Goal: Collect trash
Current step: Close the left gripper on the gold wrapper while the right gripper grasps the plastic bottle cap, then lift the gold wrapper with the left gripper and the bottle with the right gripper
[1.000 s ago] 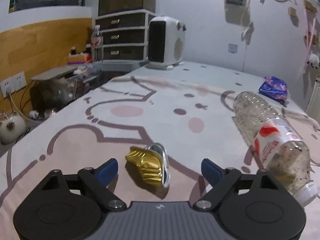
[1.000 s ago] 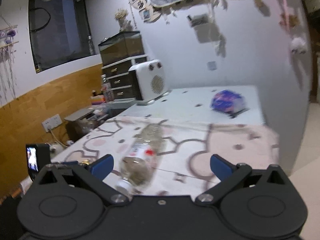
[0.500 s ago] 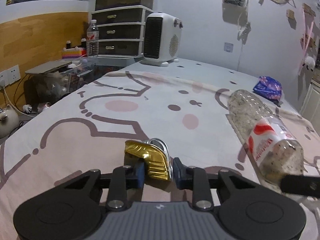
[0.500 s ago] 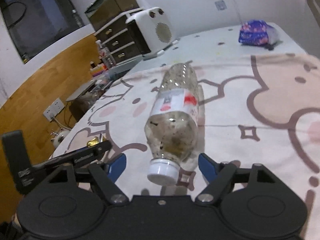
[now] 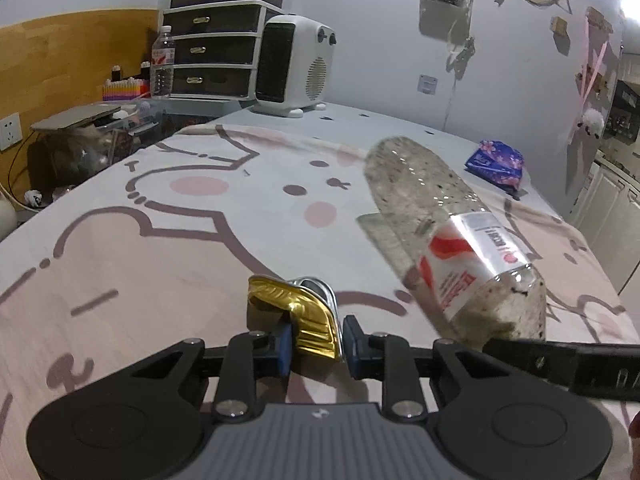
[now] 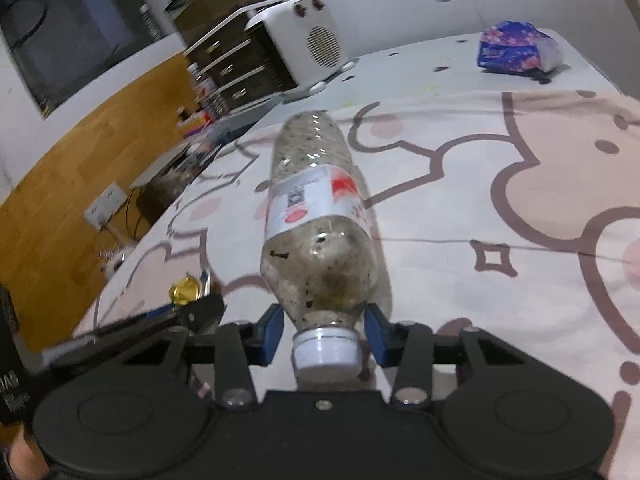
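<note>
L gripper (image 5: 314,346): we've got the jaws clamped on a crushed gold can (image 5: 298,316), blue pads (image 5: 285,344) pressed on both sides. Can sits at the near edge of the cartoon-print sheet (image 5: 160,264); can't tell if it's lifted off the fabric.

R gripper (image 6: 324,334): jaws closed in on the shoulder of a dirty clear plastic bottle (image 6: 320,232), pads (image 6: 272,330) touching it either side just above the white cap (image 6: 325,352). Bottle lies on its side on the sheet, cap end toward us, base pointing at the far wall. Red/white label round the middle, dark specks + brownish residue inside.

In L wrist cam the bottle (image 5: 448,236) is just right of the can, w/ R gripper's finger crossing in front of its neck end. In R wrist cam the can (image 6: 185,290) shows at left, near the bottle.

Also in view: blue/purple snack packet (image 6: 516,50) far back, well apart from both. White fan heater (image 5: 294,66) at far end, drawer unit (image 5: 212,56) beside it.
</note>
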A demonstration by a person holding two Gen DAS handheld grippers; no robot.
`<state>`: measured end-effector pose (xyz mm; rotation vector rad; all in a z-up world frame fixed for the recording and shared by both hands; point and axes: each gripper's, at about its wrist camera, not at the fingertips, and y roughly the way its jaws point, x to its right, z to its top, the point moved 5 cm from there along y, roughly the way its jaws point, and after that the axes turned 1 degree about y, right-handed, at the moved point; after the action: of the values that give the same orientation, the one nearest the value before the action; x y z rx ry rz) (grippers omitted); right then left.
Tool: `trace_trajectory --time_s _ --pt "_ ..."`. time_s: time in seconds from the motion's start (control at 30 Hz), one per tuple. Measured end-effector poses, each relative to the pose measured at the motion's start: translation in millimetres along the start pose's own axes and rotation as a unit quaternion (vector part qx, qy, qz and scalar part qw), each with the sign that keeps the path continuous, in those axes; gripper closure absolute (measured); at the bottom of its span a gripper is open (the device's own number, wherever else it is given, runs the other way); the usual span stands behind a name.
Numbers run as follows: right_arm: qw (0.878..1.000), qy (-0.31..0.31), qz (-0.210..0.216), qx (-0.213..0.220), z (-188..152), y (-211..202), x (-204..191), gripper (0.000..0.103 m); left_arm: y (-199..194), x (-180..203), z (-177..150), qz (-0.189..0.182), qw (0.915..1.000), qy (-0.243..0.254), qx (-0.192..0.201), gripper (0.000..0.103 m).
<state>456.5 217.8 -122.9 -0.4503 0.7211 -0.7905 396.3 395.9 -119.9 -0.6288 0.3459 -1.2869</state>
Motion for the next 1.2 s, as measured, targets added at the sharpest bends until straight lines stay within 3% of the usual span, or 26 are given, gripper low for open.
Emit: trace_trajectory --time_s 0.2,0.5,0.53,0.6,0.67,0.77,0.93,1.03,1.13,1.2 --pt "0.998 -0.062 0.007 -0.014 -19.4 -26.4 -1.4 0.06 -6.0 17.4 -5.8 -0.015 0.9997 0.018 0.0 0.076" --pt "0.993 -0.104 0.017 -0.051 -63.2 -97.9 10.5 0.062 -9.9 28.6 -7.3 -0.03 0.9992 0.024 0.006 0.079" --pt "0.992 -0.116 0.008 -0.049 -66.5 -102.0 10.3 0.059 -10.2 30.1 -7.6 -0.031 0.9992 0.025 0.006 0.079" --pt "0.99 -0.137 0.0 -0.034 -66.8 -105.8 8.2 0.025 -10.3 31.8 -8.6 -0.031 0.9992 0.027 0.005 0.079" --pt "0.988 -0.154 -0.016 -0.007 -60.9 -104.8 4.7 0.016 -10.2 31.9 -9.4 -0.029 0.9992 0.028 0.004 0.079" --pt "0.983 -0.181 -0.038 0.015 -47.8 -94.6 -5.8 0.015 -9.6 31.2 -9.7 -0.027 0.9993 0.027 0.001 0.079" --pt "0.982 -0.179 -0.051 0.006 -25.6 -60.2 -14.2 0.016 -10.4 33.4 -12.8 -0.017 0.9992 0.035 -0.014 0.08" --pt "0.985 -0.166 -0.053 -0.01 -20.9 -41.9 -9.7 0.022 -11.1 33.6 -13.8 -0.016 0.9991 0.035 -0.015 0.08" --pt "0.989 -0.145 -0.021 -0.014 -21.2 -39.3 -5.3 0.041 -12.0 33.3 -13.8 -0.016 0.9992 0.035 -0.012 0.08" --pt "0.988 -0.153 -0.024 -0.011 -22.8 -43.9 -5.6 0.041 -14.1 33.2 -13.2 -0.012 0.9993 0.035 -0.004 0.08"
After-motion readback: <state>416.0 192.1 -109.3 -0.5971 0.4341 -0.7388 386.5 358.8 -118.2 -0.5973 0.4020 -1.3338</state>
